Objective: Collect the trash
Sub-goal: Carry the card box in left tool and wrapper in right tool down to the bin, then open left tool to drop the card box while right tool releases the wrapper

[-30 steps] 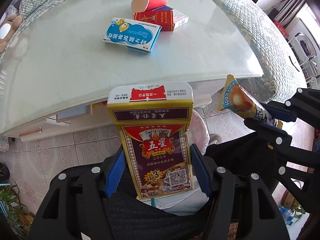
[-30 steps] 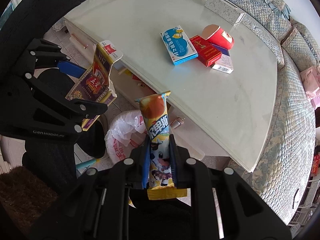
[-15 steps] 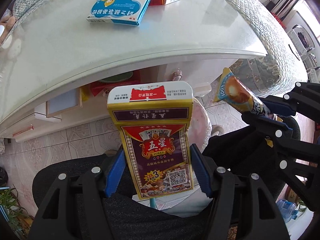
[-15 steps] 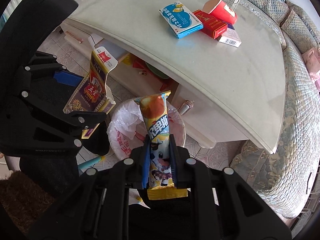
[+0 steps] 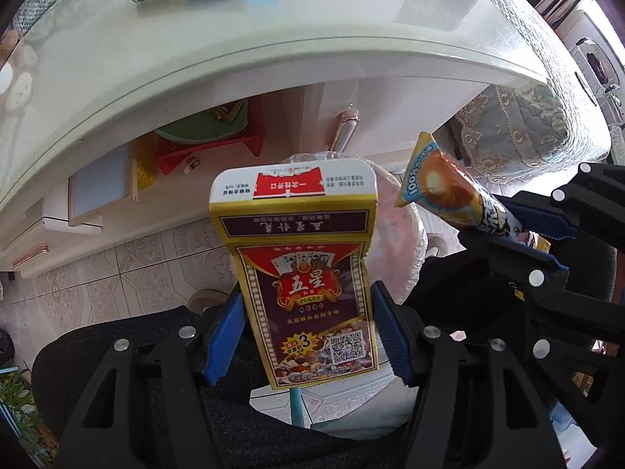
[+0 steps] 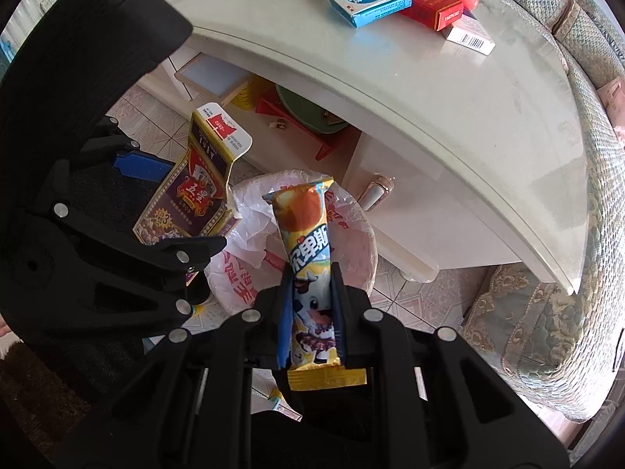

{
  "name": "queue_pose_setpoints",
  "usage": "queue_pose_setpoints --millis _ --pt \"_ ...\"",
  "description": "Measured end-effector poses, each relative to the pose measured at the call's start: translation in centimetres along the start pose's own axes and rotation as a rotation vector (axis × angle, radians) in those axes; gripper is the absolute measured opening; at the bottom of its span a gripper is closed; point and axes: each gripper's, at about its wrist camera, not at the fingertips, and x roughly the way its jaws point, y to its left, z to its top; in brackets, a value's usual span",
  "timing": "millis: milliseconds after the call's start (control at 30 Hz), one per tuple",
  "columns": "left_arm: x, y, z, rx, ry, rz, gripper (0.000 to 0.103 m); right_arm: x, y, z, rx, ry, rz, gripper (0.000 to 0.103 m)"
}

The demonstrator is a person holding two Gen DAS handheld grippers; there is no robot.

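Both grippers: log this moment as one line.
left gripper: shut on card box | right gripper: shut on snack wrapper | both above lined bin | table items untouched

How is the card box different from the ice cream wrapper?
The card box is wide, flat, purple and gold, its top flap open; the ice cream wrapper is narrow, long, orange and yellow. The left claw holds the box; the right claw holds the wrapper. Both hang above the lined bin.

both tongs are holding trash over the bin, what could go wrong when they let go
1. The flattened yellow and maroon playing-card box in the left tongs hangs near the rim of the white bag-lined bin, so it may drop onto the floor.
2. The long orange ice-cream wrapper in the right tongs is light and could drift off target.
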Motion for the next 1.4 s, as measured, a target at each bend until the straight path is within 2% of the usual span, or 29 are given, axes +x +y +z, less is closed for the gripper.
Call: queue_pose_setpoints --millis 233,367,500,833,1367,1400 --pt "3.2 0.3 0.5 -0.012 0.032 0.002 0.062 3.5 -0.6 -0.1 0.026 0.031 0.016 0.018" --pt "5.4 0.8 0.8 -0.036 0.078 -0.048 0.062 5.5 -1.4 -0.1 0.065 0.049 0.046 0.018" --pt "7.6 1.4 1.0 -0.063 0.111 -0.068 0.062 7.7 -2.1 -0.4 0.101 0.073 0.065 0.018" --pt "12.8 3.1 0.9 -0.186 0.211 -0.162 0.062 13.5 -2.4 -1.2 0.145 0.16 0.124 0.018" --pt "18.0 3.3 1.7 -0.21 0.301 -0.168 0.062 17.6 -3.9 -1.2 0.176 0.231 0.152 0.018" --pt "18.1 3.4 1.7 -0.211 0.307 -0.166 0.063 17.7 -3.9 -1.1 0.175 0.23 0.154 0.022"
